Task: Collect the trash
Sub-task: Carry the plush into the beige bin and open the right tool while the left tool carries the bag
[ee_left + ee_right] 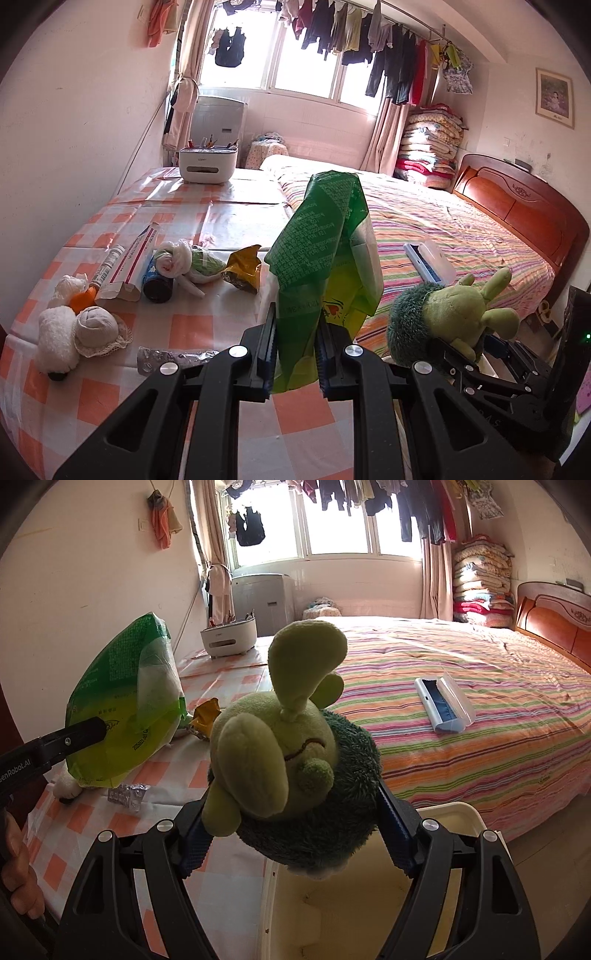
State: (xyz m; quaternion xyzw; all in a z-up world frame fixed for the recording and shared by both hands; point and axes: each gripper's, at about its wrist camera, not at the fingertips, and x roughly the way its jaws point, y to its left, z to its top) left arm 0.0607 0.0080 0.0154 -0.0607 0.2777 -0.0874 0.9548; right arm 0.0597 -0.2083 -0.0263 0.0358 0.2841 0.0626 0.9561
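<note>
We see the left gripper clamped on a green plastic bag. Left of the bag: yellow wrapper, dark bottle. Right: green plush toy.

Both wrist views face the window; table, bed shared.

A crumpled green plastic wrapper with white print stands upright, held off the tabletop. A torn yellow foil packet lies near the tabletop's right edge; a crushed blister pack lies near its front edge.
</note>
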